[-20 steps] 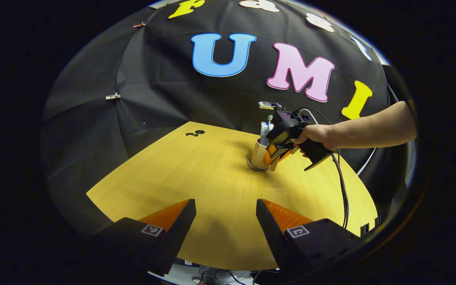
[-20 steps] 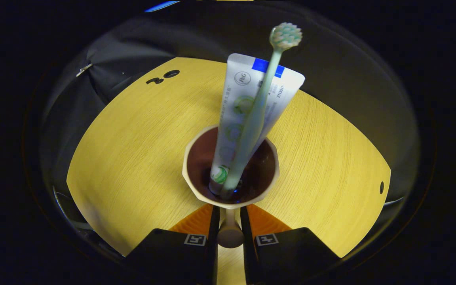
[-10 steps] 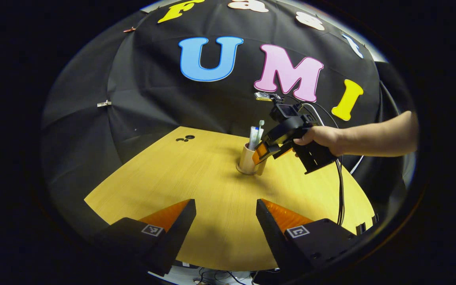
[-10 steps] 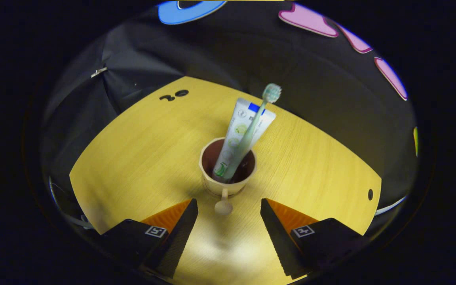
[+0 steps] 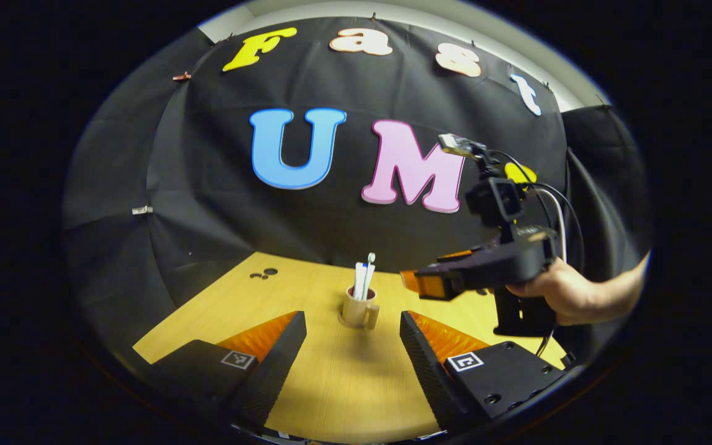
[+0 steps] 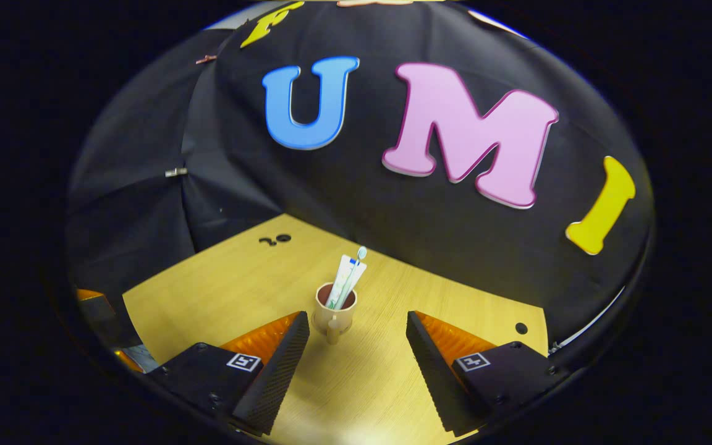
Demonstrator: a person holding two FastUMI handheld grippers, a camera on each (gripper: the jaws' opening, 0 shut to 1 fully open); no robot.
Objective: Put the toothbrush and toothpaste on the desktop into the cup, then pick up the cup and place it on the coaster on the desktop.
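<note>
The cup (image 6: 334, 313) stands upright on the wooden table (image 6: 232, 290), with the toothpaste (image 6: 345, 278) tube and the toothbrush (image 6: 356, 267) leaning together inside it, brush head uppermost. In the right gripper view its small handle faces the camera; in the left gripper view the cup (image 5: 358, 308) shows the handle turned to the right, and the toothpaste (image 5: 360, 277) and toothbrush (image 5: 369, 267) rise from it as thin pale sticks. Whether a coaster lies under the cup is hard to make out in either view — its base meets the table in shadow. The right gripper (image 6: 358, 337) is held level and apart from the cup, its fingers (image 6: 275, 364) spread wide and empty, the cup seen in the gap between them but farther off. The left gripper view shows that same right gripper (image 5: 421, 283) from the side, raised above the table to the right of the cup, its fingers pointing leftward, gripped from below by a hand (image 5: 557, 290) whose forearm is cut off at the edge; cables (image 5: 563, 213) loop up behind it. The left gripper (image 5: 353, 337) sits low at the table's near side, its fingers (image 5: 269, 361) likewise spread apart with nothing between them. A few dark round holes (image 6: 274, 238) mark the table's far left corner.
</note>
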